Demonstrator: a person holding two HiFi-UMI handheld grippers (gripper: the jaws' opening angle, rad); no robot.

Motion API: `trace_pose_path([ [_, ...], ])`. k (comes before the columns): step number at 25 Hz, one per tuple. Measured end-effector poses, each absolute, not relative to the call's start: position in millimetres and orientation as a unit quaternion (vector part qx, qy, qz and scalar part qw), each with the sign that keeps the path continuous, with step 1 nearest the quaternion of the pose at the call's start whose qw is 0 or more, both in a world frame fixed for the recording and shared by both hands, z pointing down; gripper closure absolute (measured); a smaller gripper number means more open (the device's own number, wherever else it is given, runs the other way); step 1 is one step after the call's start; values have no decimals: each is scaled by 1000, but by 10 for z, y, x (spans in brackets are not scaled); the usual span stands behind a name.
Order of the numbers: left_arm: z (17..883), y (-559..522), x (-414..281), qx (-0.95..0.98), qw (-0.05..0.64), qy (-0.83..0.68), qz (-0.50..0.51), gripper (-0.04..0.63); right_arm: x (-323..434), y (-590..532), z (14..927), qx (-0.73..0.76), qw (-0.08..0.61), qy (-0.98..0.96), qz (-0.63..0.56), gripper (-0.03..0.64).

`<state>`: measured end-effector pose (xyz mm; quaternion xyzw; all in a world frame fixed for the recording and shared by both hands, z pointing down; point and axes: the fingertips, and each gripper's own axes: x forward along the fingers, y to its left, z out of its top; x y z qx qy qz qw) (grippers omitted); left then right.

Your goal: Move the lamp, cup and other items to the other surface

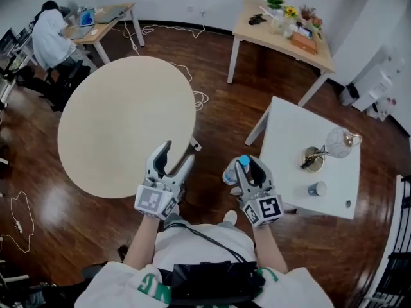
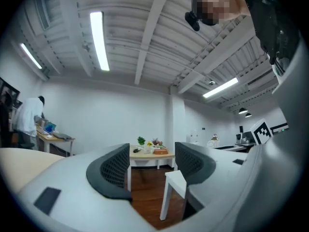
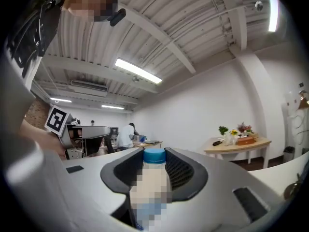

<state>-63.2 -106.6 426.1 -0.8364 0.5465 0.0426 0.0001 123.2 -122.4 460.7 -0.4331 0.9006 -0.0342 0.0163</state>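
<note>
A lamp (image 1: 331, 146) with a glass shade and a brass base stands on the white square table (image 1: 289, 127) at the right. A small cup (image 1: 316, 188) sits near it, toward me. The round beige table (image 1: 122, 120) at the left is bare. My right gripper (image 1: 247, 169) is between the two tables, shut on a blue-capped bottle (image 1: 232, 172). The right gripper view shows the bottle (image 3: 153, 178) upright between the pads. My left gripper (image 1: 172, 158) hovers at the round table's near edge, open. Nothing sits between its pads (image 2: 116, 170).
A wooden table (image 1: 282, 27) with plants and a tray stands at the back right. A person (image 1: 51, 37) sits at a desk at the far left. Cables (image 1: 19, 217) lie on the dark wood floor. White appliances (image 1: 379, 88) stand by the right wall.
</note>
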Motion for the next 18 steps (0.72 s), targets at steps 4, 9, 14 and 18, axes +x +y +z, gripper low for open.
trace_pose_path([
  [4,4202,-886,-1257,-793,-7,607,47,313,447,-1339,4655,-357,6,934,-22,462],
  [9,4252,-568,-2046,-737,-6,674,50,313,-583,-1370,4659,-257,-7,966,-4,462],
  [14,4378,-156,-2717,-679,1,733,50,314,-1535,-1326,4676,-180,-19,983,-34,462],
  [18,4360,126,-3116,-638,2,769,47,314,-2167,-1427,4719,-149,-18,988,-36,462],
])
